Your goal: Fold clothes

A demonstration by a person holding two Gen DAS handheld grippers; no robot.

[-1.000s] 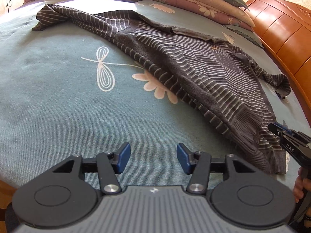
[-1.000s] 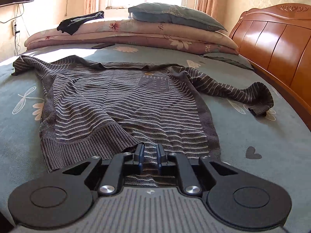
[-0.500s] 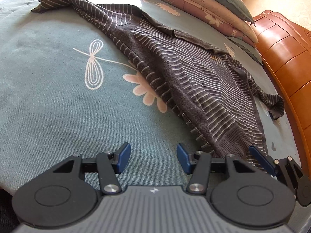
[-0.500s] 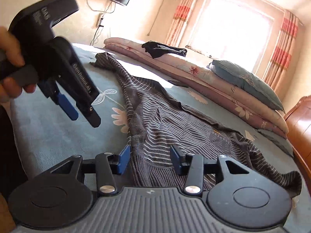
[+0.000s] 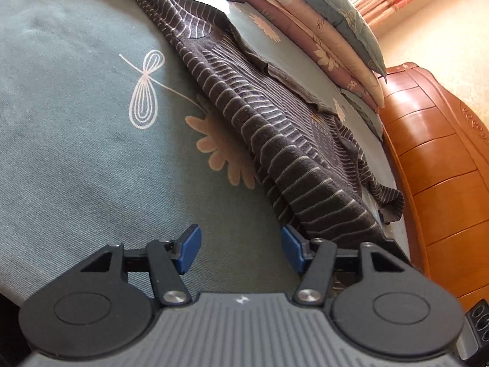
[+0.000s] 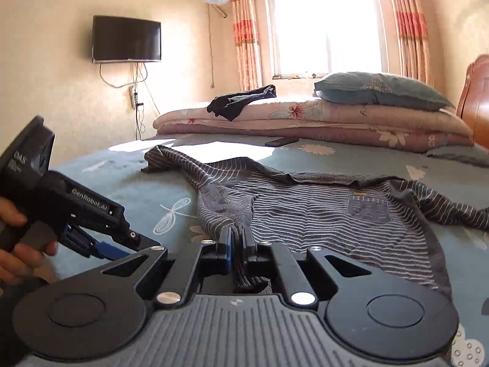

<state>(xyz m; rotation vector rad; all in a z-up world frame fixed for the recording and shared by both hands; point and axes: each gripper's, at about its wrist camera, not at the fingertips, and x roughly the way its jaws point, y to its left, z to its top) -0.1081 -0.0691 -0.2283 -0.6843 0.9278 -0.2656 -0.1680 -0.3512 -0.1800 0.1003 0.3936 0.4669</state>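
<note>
A dark grey sweater with thin white stripes [image 6: 321, 214] lies spread on the teal bedsheet [image 5: 76, 122], with one sleeve stretched far left and the other to the right. My right gripper [image 6: 237, 238] is at the sweater's near left hem corner. Its jaws are closing tight, with bunched fabric pinched between the pads and lifted off the bed. In the left wrist view the sweater [image 5: 275, 128] runs diagonally away. My left gripper [image 5: 241, 249] hovers over bare sheet just left of that hem, its jaws opening with nothing between them. It also shows at the left of the right wrist view [image 6: 105, 249], held by a hand [image 6: 18, 244].
Folded pink quilts [image 6: 321, 116] with a teal pillow [image 6: 379, 88] and a dark garment [image 6: 241, 101] are stacked at the far end of the bed. A small dark flat object [image 6: 281, 141] lies before them. The wooden headboard [image 5: 443, 168] runs along the right.
My right gripper opened, then shut on the sweater's hem corner and raised it. My left gripper rolled and edged closer to the hem, its jaws a little wider.
</note>
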